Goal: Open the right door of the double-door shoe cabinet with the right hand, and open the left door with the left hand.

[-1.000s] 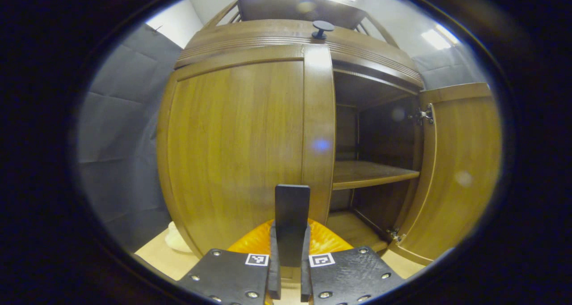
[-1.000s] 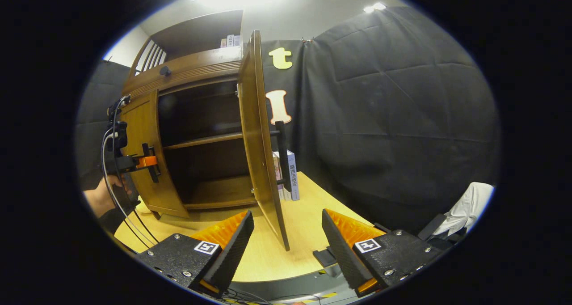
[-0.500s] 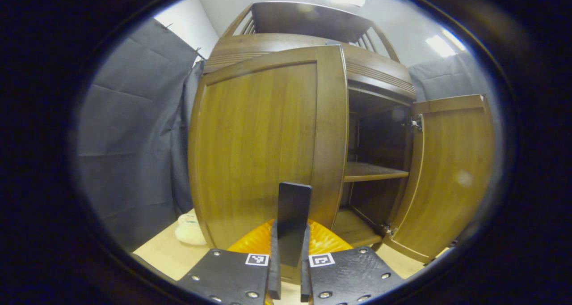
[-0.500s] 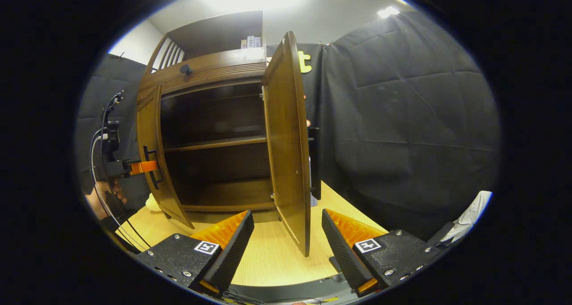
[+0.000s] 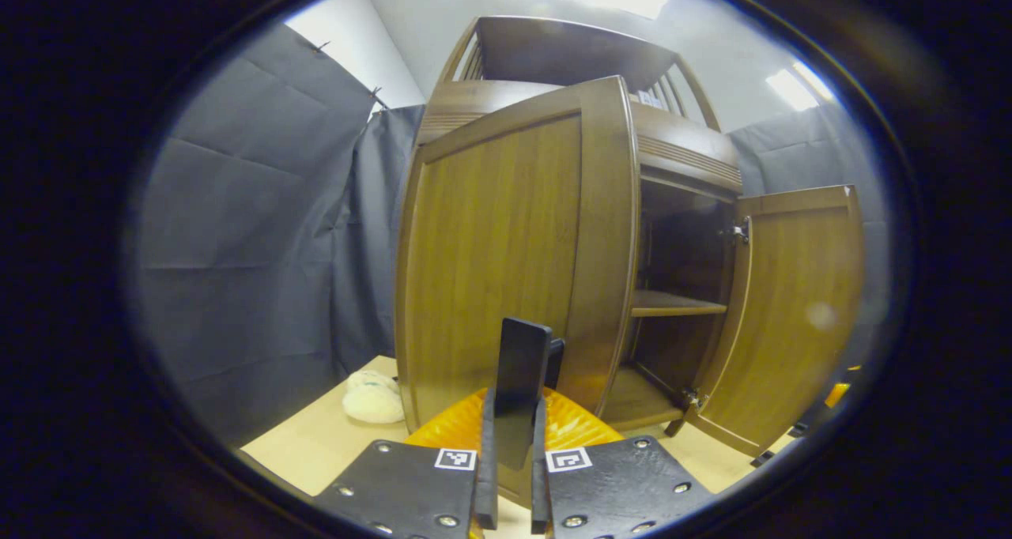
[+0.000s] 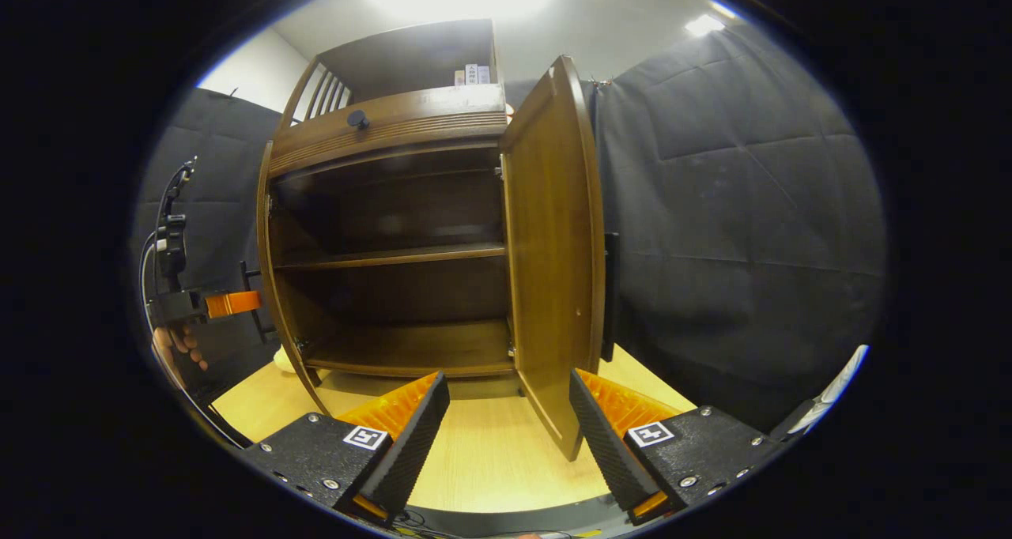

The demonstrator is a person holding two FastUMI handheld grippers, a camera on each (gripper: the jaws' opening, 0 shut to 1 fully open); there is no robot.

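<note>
The wooden shoe cabinet (image 6: 387,128) stands on the table with both doors swung out. In the left gripper view, my left gripper (image 5: 510,476) is shut on the black bar handle (image 5: 520,365) of the left door (image 5: 498,262), which stands wide open. The right door (image 5: 791,310) hangs open beyond it, with a shelf (image 5: 676,306) showing inside. In the right gripper view, my right gripper (image 6: 506,436) is open and holds nothing; the right door (image 6: 553,246) hangs just ahead, its lower corner near my right finger. The left gripper (image 6: 209,306) and a hand sit at the left door's edge (image 6: 265,270).
A white fluffy thing (image 5: 371,397) lies on the light wood table (image 6: 474,468) by the cabinet's left foot. A black knob (image 6: 358,118) sits on the drawer front above the doors. Books (image 6: 470,74) stand on the top shelf. Black cloth walls close in on both sides.
The left door has swung farther out with my left gripper on its handle. The right door now shows wider open in the right gripper view, and my right gripper stays open.
</note>
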